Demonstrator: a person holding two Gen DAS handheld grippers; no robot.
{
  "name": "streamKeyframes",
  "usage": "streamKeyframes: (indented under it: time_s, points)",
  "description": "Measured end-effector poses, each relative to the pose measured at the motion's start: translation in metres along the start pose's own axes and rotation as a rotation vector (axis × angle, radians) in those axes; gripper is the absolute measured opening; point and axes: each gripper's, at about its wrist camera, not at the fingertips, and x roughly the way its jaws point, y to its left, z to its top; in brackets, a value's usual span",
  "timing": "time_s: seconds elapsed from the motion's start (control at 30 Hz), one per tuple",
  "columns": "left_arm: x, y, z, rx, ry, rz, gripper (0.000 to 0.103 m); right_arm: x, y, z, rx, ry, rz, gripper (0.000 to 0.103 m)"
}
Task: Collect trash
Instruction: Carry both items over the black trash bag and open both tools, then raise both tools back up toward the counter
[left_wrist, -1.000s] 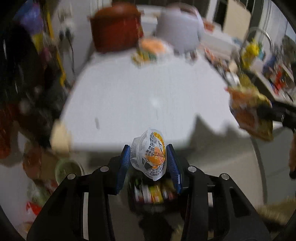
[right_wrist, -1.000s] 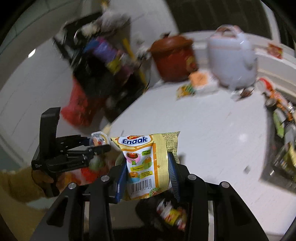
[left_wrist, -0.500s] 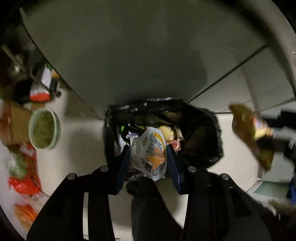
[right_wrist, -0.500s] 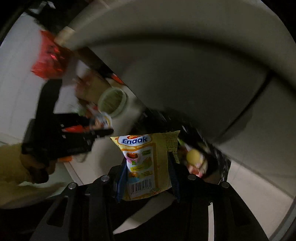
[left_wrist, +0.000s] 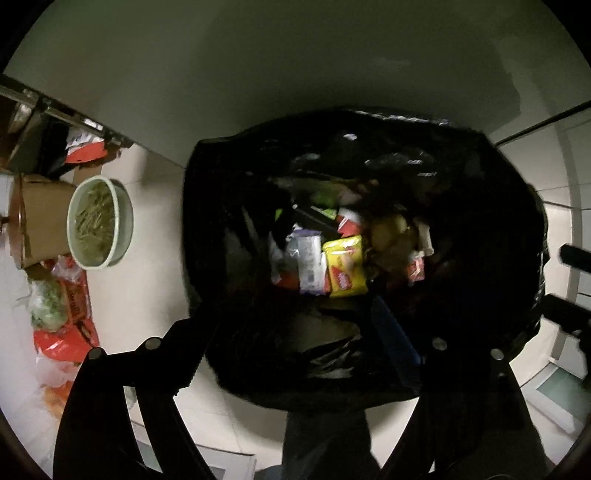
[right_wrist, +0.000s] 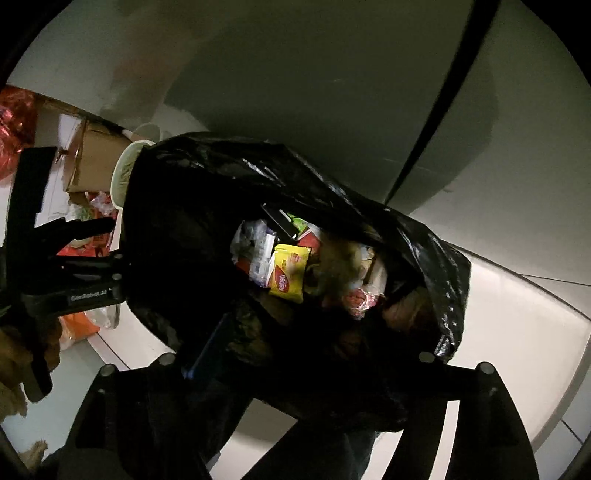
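Both grippers are hanging over the black trash bag (left_wrist: 229, 206), left gripper (left_wrist: 306, 332) and right gripper (right_wrist: 314, 343) fingers opening with nothing between them; a yellow wrapper (left_wrist: 345, 266) is lying inside, a green bowl (left_wrist: 99, 221) at nine o'clock.

We look down into an open trash bag (left_wrist: 229, 206) on the floor, wrappers (left_wrist: 345, 266) piled inside; left of it, a bowl (left_wrist: 99, 221) beside a cardboard box (left_wrist: 40, 218).
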Motion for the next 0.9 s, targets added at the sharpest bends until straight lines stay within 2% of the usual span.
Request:
streamKeyframes:
  time_s: [0.13, 0.3, 0.5, 0.6, 0.63, 0.67, 0.77, 0.8, 0.9]
  points:
    - [-0.022, 0.005, 0.001, -0.003, -0.022, -0.023, 0.082, -0.029, 0.0, -0.001, -0.012, -0.033, 0.01, 0.076]
    - [-0.094, -0.003, -0.01, 0.068, -0.121, -0.078, 0.082, -0.089, 0.017, -0.004, -0.057, -0.105, 0.061, 0.078]
    - [-0.201, -0.02, -0.041, 0.201, -0.238, -0.182, 0.083, -0.196, 0.056, -0.02, -0.187, -0.21, 0.143, 0.079]
    - [-0.253, -0.026, -0.046, 0.246, -0.326, -0.218, 0.087, -0.259, 0.072, -0.021, -0.225, -0.299, 0.215, 0.081]
    - [-0.264, -0.026, -0.046, 0.251, -0.349, -0.231, 0.088, -0.289, 0.076, -0.018, -0.239, -0.355, 0.24, 0.083]
    - [-0.28, -0.028, -0.044, 0.252, -0.381, -0.249, 0.088, -0.309, 0.077, -0.015, -0.249, -0.399, 0.24, 0.086]
    - [-0.312, -0.034, -0.032, 0.247, -0.458, -0.258, 0.088, -0.369, 0.066, 0.001, -0.242, -0.55, 0.192, 0.089]
    - [-0.321, -0.034, -0.028, 0.244, -0.484, -0.265, 0.088, -0.387, 0.056, 0.01, -0.221, -0.602, 0.159, 0.094]
    - [-0.342, -0.045, -0.013, 0.234, -0.549, -0.276, 0.088, -0.424, 0.011, 0.045, -0.105, -0.715, 0.061, 0.094]
